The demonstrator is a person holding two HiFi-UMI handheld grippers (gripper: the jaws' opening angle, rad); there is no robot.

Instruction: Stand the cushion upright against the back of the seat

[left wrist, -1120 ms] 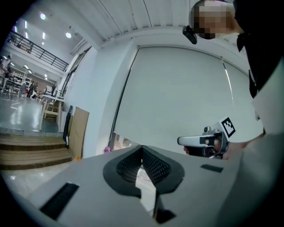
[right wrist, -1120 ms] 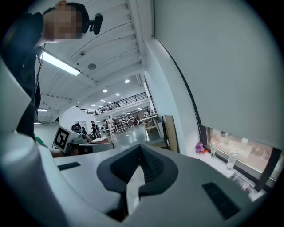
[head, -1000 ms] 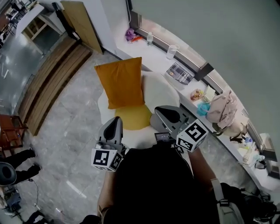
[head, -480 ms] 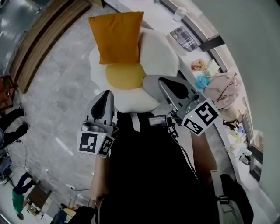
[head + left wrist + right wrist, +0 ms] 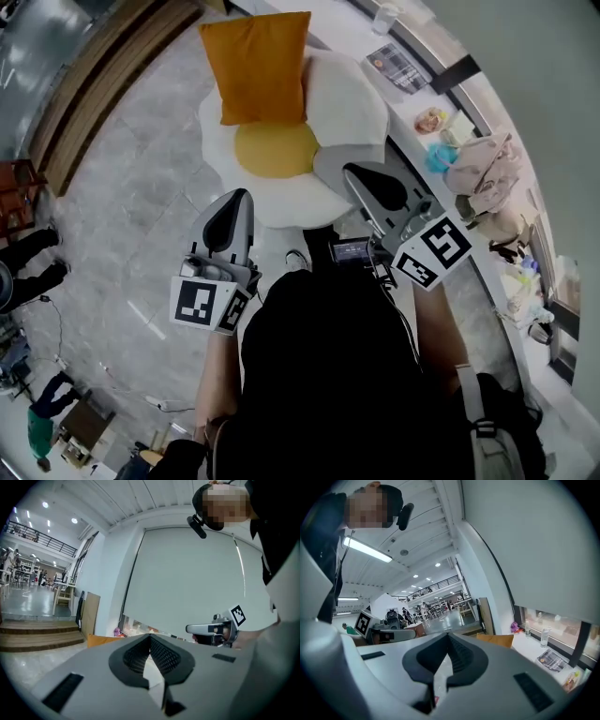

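Your left gripper [image 5: 234, 199] and right gripper [image 5: 364, 176] hold their fingers pressed together on nothing, by the near edge of the white, fried-egg-shaped seat [image 5: 347, 103]. The square orange fabric cushion [image 5: 258, 66] sits at its far edge, overlapping the yellow centre [image 5: 277, 150]. The print on the magazine [image 5: 398, 66] is too small to read.

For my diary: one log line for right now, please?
left gripper: shut, empty | right gripper: shut, empty | orange cushion: on fried-egg seat, untouched
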